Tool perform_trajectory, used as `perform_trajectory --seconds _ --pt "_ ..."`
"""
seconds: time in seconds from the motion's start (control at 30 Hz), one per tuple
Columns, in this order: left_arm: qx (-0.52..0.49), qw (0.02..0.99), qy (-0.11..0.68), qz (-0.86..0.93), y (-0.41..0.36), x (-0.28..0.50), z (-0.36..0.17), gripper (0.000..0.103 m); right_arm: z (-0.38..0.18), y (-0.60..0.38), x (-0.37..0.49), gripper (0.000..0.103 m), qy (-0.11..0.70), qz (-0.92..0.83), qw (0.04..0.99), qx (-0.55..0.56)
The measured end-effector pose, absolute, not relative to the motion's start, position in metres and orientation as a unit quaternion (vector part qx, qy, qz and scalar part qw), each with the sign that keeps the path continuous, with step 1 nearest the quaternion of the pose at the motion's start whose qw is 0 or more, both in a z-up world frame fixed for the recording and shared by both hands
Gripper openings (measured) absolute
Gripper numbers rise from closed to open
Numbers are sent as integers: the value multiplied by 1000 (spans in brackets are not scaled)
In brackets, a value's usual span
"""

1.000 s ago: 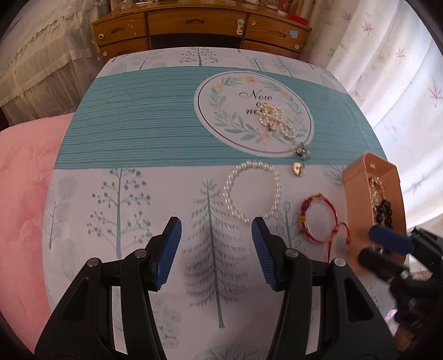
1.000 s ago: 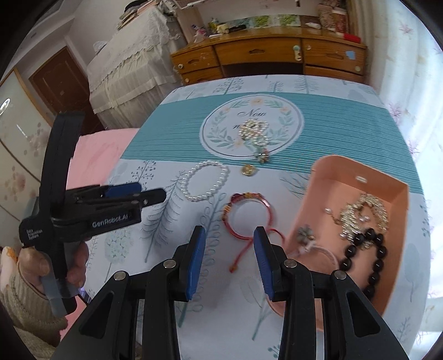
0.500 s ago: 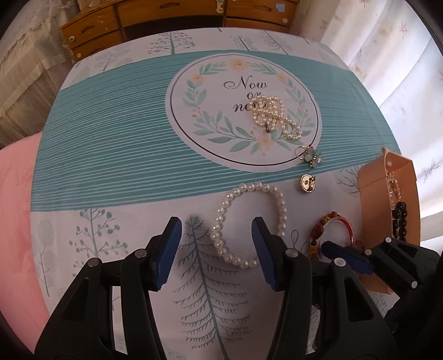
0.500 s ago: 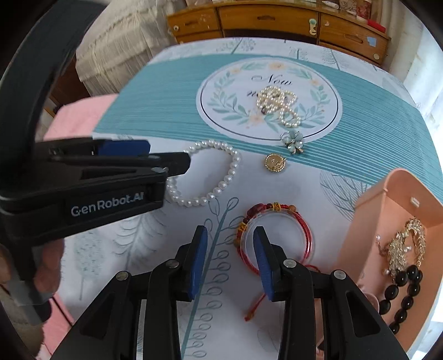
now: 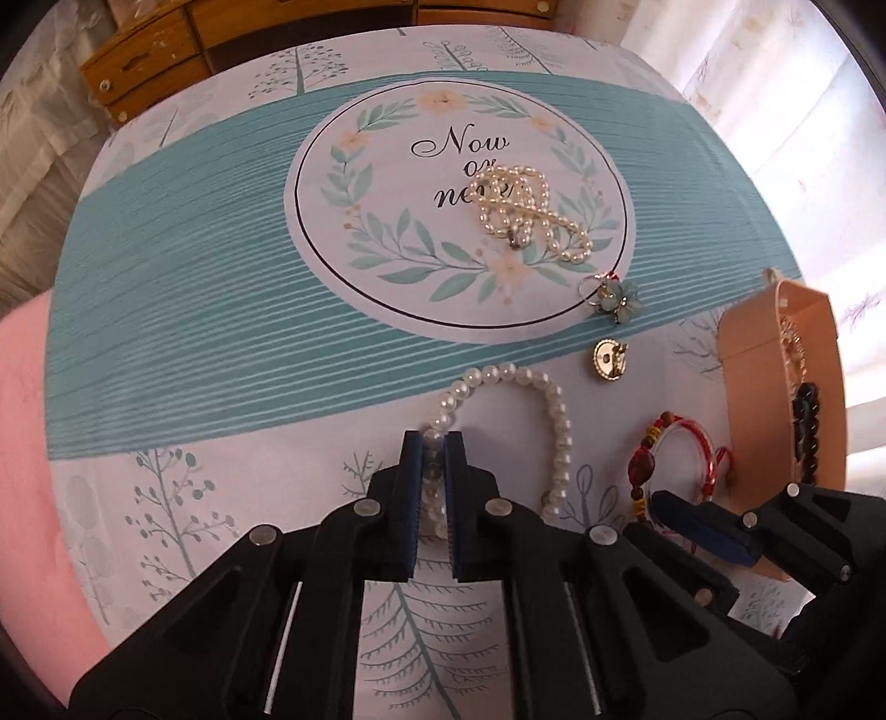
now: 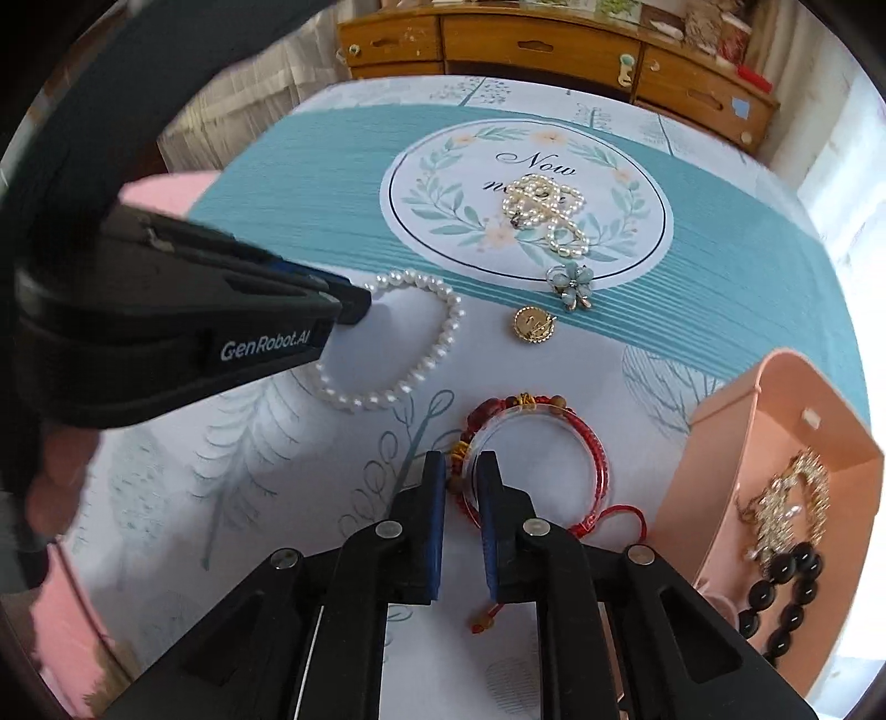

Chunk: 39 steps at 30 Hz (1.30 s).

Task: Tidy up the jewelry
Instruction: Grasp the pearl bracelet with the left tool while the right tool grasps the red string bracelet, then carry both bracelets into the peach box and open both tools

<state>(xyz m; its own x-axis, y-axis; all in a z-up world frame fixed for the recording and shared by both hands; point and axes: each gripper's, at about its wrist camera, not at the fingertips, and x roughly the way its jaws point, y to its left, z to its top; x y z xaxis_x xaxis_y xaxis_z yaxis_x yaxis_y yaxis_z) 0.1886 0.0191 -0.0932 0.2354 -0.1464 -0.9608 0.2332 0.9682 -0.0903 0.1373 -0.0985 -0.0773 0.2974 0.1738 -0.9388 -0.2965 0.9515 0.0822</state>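
Hidden bits: near side of the pearl bracelet point(image 5: 556, 412) sits behind the left tool point(image 5: 433, 443); pink tray point(image 6: 720, 471) cut off at the right frame edge, its contents partly blurred. A hand point(image 6: 52, 487) shows only as fingers, low left in the right view. Desk cloth point(image 5: 183, 310), left to right: pearl bracelet, pearl necklace point(image 5: 526, 213) heaped on the round print, flower brooch point(image 5: 617, 299), gold button point(image 5: 608, 360), red bracelet point(image 6: 540, 459), tray with a gold chain point(image 6: 792, 509) and black beads point(image 6: 786, 598). Wooden drawers point(image 6: 554, 47) behind. Left tool clenched on the pearl bracelet's left side, beads between the pads. Right tool point(image 6: 460, 471) closing, pads pinching the red bracelet's left rim; it lies just left of the tray.
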Motion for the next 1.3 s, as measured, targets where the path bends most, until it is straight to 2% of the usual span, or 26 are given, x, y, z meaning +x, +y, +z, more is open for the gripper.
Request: perform_trajectory --seconds 0.2,0.43,0.87,1.07,1.3 --pt "-26 807 579 -115 35 179 -69 5 -52 -123 125 11 553 149 820 3" --pt "-28 833 538 -125 27 157 -10 5 -13 -157 108 11 518 148 841 57" --pt "-12 859 466 -212 -56 113 89 5 58 -248 60 11 449 92 881 114" --pt "4 846 469 -253 -112 99 87 5 60 -301 39 11 448 43 882 142" --pt "32 837 486 -251 -158 103 60 5 45 -325 23 11 457 27 876 155"
